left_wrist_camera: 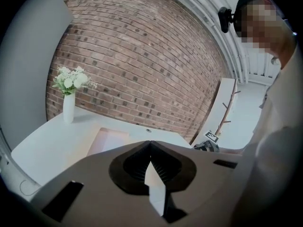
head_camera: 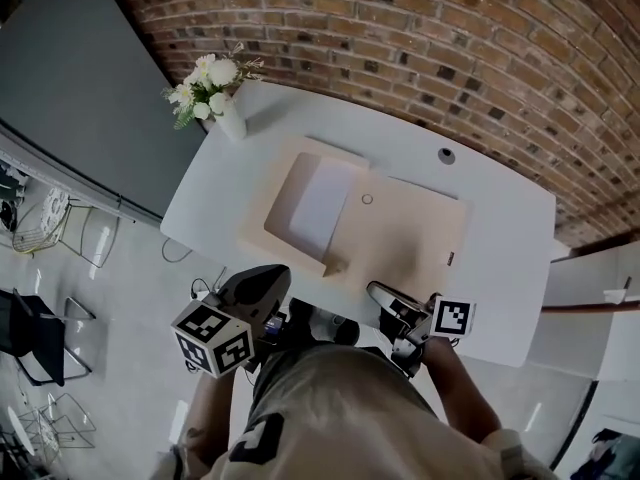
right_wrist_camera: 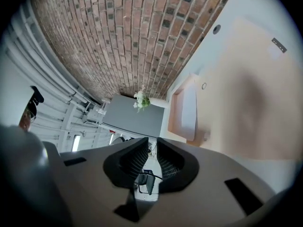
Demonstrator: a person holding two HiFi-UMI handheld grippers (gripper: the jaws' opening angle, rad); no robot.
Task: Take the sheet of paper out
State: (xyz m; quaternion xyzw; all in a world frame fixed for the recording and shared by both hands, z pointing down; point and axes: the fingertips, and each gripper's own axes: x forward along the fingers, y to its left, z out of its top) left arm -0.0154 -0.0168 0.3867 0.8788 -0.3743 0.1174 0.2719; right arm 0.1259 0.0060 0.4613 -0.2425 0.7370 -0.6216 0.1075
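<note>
Sheet of paper inside open beige case on white table

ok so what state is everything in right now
folder: open, flap flat on the table
paper: lying inside the folder
vase: upright, holding flowers
left gripper: shut, empty
right gripper: barely open, empty

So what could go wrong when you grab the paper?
The sheet of paper lies flat in the open box, so the jaws might crease it or only nudge the box. The vase of flowers stands near a corner of the table, so a wide swing could tip it.
</note>
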